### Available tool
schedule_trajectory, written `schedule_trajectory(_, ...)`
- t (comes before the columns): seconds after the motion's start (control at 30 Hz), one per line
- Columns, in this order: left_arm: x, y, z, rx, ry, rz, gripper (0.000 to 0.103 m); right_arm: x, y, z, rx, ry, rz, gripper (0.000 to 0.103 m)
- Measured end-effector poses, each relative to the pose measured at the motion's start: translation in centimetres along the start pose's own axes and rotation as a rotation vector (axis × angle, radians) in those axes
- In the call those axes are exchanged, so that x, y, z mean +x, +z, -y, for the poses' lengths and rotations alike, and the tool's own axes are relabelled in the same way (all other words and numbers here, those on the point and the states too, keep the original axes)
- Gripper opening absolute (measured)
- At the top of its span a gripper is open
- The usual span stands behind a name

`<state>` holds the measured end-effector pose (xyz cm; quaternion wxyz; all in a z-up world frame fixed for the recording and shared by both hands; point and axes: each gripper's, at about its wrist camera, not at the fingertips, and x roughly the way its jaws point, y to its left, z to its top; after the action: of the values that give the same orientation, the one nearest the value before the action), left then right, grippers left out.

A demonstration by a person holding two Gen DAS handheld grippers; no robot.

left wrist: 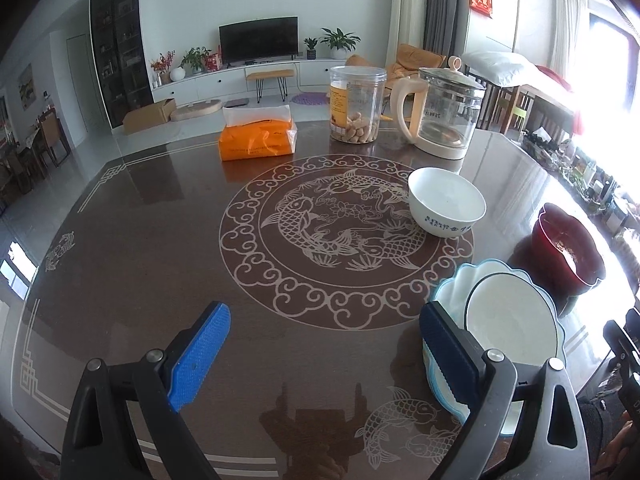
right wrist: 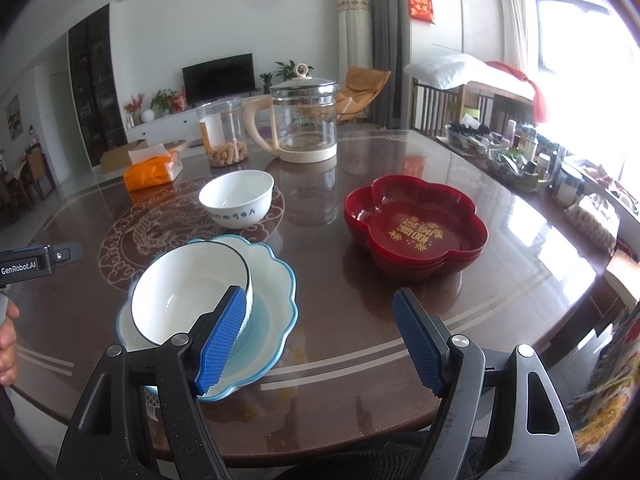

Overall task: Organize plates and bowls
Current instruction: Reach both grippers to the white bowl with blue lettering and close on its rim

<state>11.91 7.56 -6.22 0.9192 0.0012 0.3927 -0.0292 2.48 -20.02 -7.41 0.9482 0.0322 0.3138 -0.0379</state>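
Basically: glossy brown table point(left wrist: 160, 264) with koi inlay, living room behind with TV point(left wrist: 258, 41). Left gripper point(left wrist: 320, 356) spread wide, empty; right gripper point(right wrist: 320, 340) likewise. Black-rimmed white bowl point(right wrist: 188, 288) sits tilted in the blue scalloped plate point(right wrist: 276, 300), just beside the right gripper's left finger. White bowl with blue script point(right wrist: 237, 198) and red lobed dishes point(right wrist: 416, 224) lie farther out.

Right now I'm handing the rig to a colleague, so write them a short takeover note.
Left gripper: open, empty, low over the table.
Right gripper: open, empty, beside the blue plate.
Done: rimmed bowl sits tilted in the blue plate; red dishes look stacked.
Left: white bowl stands alone mid-table; probably nest it with the rimmed bowl and straighten that one.
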Motion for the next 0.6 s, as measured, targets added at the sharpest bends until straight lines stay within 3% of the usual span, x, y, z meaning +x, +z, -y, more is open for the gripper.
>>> schedule_trajectory(0.33,1.3,1.6,1.9,0.053,-0.026,-0.01,0.095,1.4,3.8,-1.1,-0.109,0.017,-0.02,0.079)
schedule_trajectory(0.43,3.3,2.9,1.9,0.026,-0.127,-0.087,0.095,2.7,5.5,-1.4,-0.128,0.061,-0.059,0.079)
schedule_trajectory(0.53,6.3,5.0,1.4,-0.045,-0.243,-0.189,0.095,5.4,8.1,-1.3,-0.101,0.14,-0.156,0.079)
schedule_trajectory(0.6,8.5,6.5,1.4,-0.086,-0.274,-0.226,0.095,7.9,9.9,-1.2,-0.081,0.198,-0.236,0.079)
